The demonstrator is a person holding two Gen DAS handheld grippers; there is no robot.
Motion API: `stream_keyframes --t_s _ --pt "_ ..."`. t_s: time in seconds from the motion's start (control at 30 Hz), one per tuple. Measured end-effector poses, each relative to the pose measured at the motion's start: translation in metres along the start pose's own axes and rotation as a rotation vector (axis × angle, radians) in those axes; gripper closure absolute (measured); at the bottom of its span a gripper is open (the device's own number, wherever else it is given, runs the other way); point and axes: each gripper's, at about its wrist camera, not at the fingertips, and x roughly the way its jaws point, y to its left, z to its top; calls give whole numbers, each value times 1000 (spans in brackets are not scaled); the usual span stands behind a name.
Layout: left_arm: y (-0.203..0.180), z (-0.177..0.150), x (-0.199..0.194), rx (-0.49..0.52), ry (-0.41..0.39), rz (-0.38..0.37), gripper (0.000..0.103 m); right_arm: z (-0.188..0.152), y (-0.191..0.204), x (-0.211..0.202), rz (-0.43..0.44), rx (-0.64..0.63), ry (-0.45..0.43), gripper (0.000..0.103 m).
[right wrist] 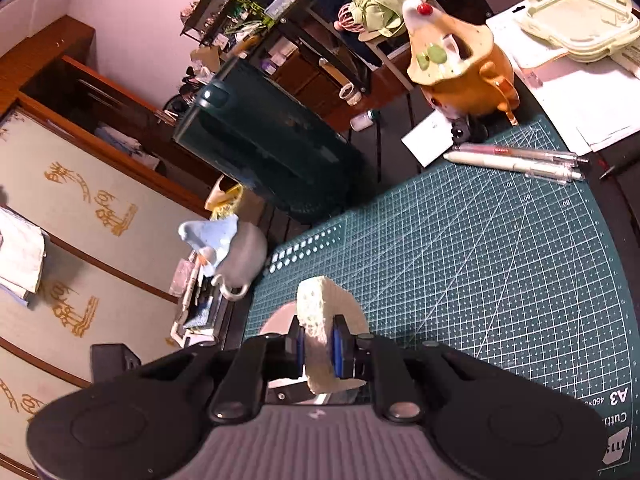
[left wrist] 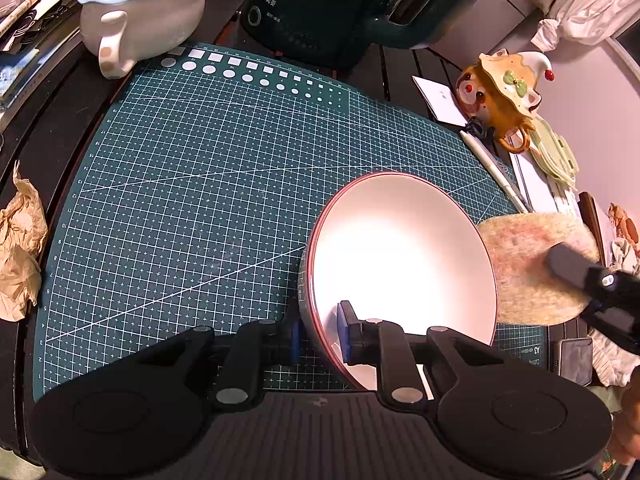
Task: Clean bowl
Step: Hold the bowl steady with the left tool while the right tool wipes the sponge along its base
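Cluttered bench, green cutting mat (left wrist: 180, 200). Left tool (left wrist: 320, 334) clamps the rim of the tilted bowl (left wrist: 400, 256) above the mat; right tool (right wrist: 318, 346) grips the sponge (right wrist: 320, 320) just beside it. Step: pre-wipe. Next: bring sponge into bowl interior.

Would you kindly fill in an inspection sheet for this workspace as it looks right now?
Surface: green cutting mat on a dark table.
Job's things: white bowl tilted on the mat; round sponge.
Clutter: grey teapot, orange teapot, pens, crumpled paper.
Grippers: left tongs clamp the bowl's rim; right tongs pinch the sponge.
Cables: nothing seen.
Surroundings: dark appliance, wooden cabinet.
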Motion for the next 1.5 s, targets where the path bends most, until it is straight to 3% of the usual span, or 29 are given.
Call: stream_keyframes --t_s 0.1,0.23,0.4,0.67,0.93,1.17,1.33,1.5 --pt "0 1 0 -1 0 0 84 -3 -3 8 -22 7 32 90" --pt "-2 0 -1 0 1 2 84 2 1 -6 25 16 -11 90" --pt "0 -2 -1 0 0 0 84 -3 -4 7 -8 14 27 90" --pt "1 -3 -2 -3 1 0 84 -2 -5 1 31 36 7 90" --pt "1 -1 -6 -1 -81 32 84 -23 0 -1 44 7 72 90" --pt "8 -6 -20 -31 -71 37 84 -21 0 -2 35 7 66 90" --pt "-1 -12 -11 4 -38 50 85 -18 3 -1 21 -11 62 90" --pt "-2 -14 -9 4 -42 58 84 -8 3 -4 4 -22 13 90"
